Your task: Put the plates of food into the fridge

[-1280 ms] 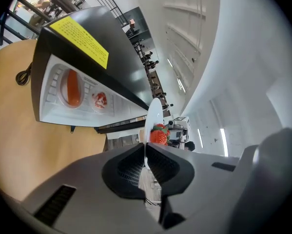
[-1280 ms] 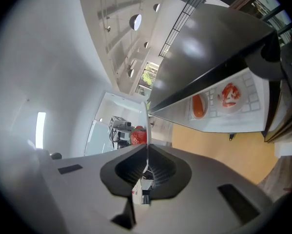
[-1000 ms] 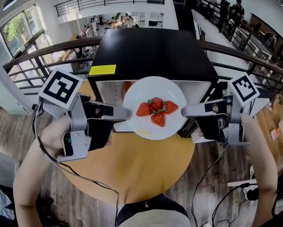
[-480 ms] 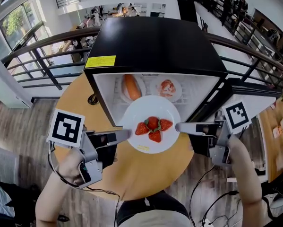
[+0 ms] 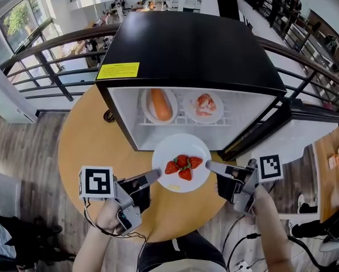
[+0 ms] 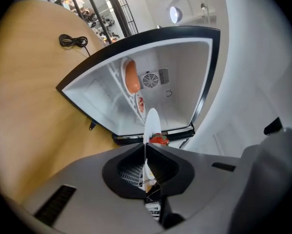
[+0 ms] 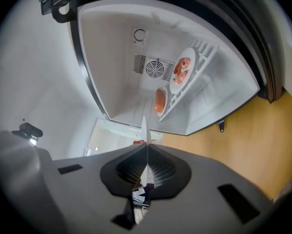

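Two claws, the left gripper (image 5: 156, 173) and the right gripper (image 5: 210, 165), each pinch nearly closed on opposite rims of the round white plate (image 5: 177, 146) of red strawberries (image 5: 182, 166) held between them. Within the last second it has sunk from level with the top of the black mini fridge (image 5: 192, 50) to its open front, below the shelf (image 5: 180, 122) holding two plates (image 5: 158, 105), so sliding it inside seems next.

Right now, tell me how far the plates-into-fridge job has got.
Done: the orange-food plate and the pink-food plate sit on the shelf of the fridge. In hand: the strawberry plate, pinched at opposite rims by the left claw and the right claw, hangs before the open fridge. Left: set it inside.
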A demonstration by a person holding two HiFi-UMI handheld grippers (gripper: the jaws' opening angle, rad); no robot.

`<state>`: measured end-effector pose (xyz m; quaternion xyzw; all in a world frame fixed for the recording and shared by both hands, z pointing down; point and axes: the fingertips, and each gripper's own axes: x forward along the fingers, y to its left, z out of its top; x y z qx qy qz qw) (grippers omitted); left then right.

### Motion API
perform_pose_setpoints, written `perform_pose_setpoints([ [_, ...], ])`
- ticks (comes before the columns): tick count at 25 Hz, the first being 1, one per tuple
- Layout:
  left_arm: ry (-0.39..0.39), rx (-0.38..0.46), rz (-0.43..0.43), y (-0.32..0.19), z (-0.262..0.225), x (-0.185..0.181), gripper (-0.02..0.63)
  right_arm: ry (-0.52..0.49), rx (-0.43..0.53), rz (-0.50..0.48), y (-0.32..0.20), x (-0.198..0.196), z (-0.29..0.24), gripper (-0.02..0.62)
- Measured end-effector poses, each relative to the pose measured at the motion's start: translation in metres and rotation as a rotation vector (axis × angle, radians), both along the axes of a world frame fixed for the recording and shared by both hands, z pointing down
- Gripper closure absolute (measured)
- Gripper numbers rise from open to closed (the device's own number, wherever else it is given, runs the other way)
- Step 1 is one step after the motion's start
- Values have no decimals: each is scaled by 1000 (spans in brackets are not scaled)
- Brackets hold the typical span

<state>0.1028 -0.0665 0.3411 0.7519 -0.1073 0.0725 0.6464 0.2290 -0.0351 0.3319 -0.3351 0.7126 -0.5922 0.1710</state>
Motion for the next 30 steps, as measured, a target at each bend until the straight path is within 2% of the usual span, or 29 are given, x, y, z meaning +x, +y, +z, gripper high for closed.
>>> perform_pose_setpoints([
  [7,-8,37,-97,-15,26,-1,589,-69,-22,74,-9,0,41,577],
  [13,-74,150,-185,-34,55,1,588,-90,-36,152,-21,4,78,577],
  [22,-158,203,-301,-61,108,11,588,-62,-70,248,-40,16,127,577],
  [30,-250,285,-352,-88,133,24,581,-99,-95,343,-57,26,154,577],
])
